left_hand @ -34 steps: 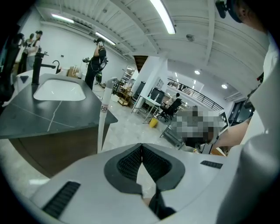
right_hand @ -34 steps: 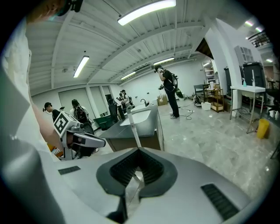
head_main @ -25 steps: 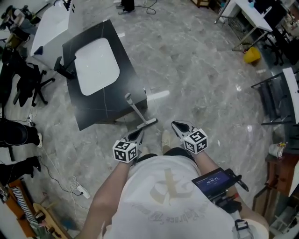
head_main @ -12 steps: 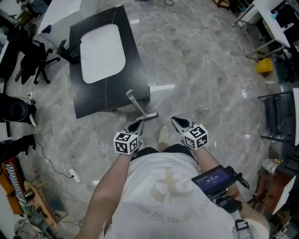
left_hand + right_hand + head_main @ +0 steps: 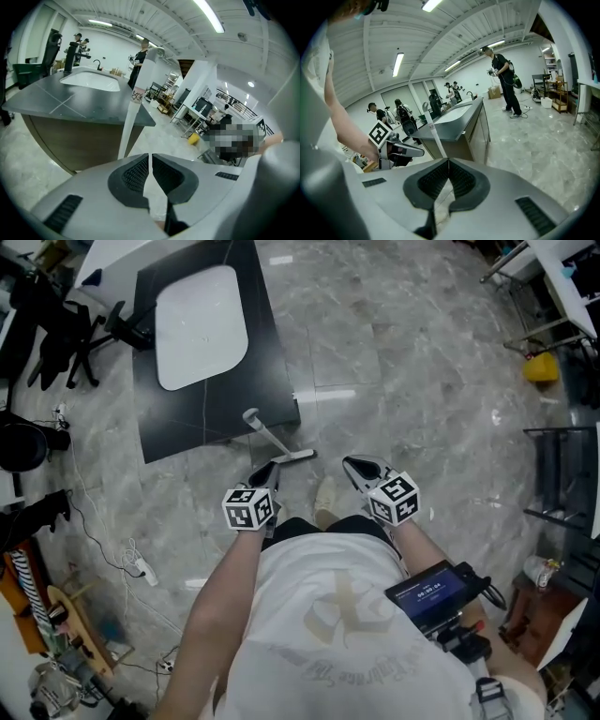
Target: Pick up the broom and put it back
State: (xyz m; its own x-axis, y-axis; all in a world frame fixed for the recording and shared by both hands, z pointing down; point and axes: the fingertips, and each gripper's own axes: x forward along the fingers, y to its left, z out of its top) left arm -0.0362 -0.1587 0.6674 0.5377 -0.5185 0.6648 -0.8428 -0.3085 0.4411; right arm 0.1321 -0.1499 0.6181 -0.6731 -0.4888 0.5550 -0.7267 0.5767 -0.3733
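Note:
The broom (image 5: 270, 437) has a white handle and leans against the corner of a dark counter (image 5: 173, 418), with its head on the floor. My left gripper (image 5: 265, 471) is shut and empty, just short of the broom's lower end. In the left gripper view the handle (image 5: 132, 105) rises right ahead of the closed jaws (image 5: 150, 158). My right gripper (image 5: 352, 466) is also shut with nothing in it, to the right of the broom head. The right gripper view shows the handle (image 5: 433, 135) beyond the jaws (image 5: 448, 162) and the left gripper (image 5: 401, 150) beside it.
A white sink (image 5: 201, 326) is set in the counter top. An office chair (image 5: 58, 322) stands at the left, and cables (image 5: 131, 563) lie on the marble floor. A yellow object (image 5: 542, 368) and metal racks (image 5: 562, 474) are at the right. People stand in the background (image 5: 504, 79).
Both grippers have sunk and moved forward toward the broom; the left one is now close to its lower end. Both stay shut.

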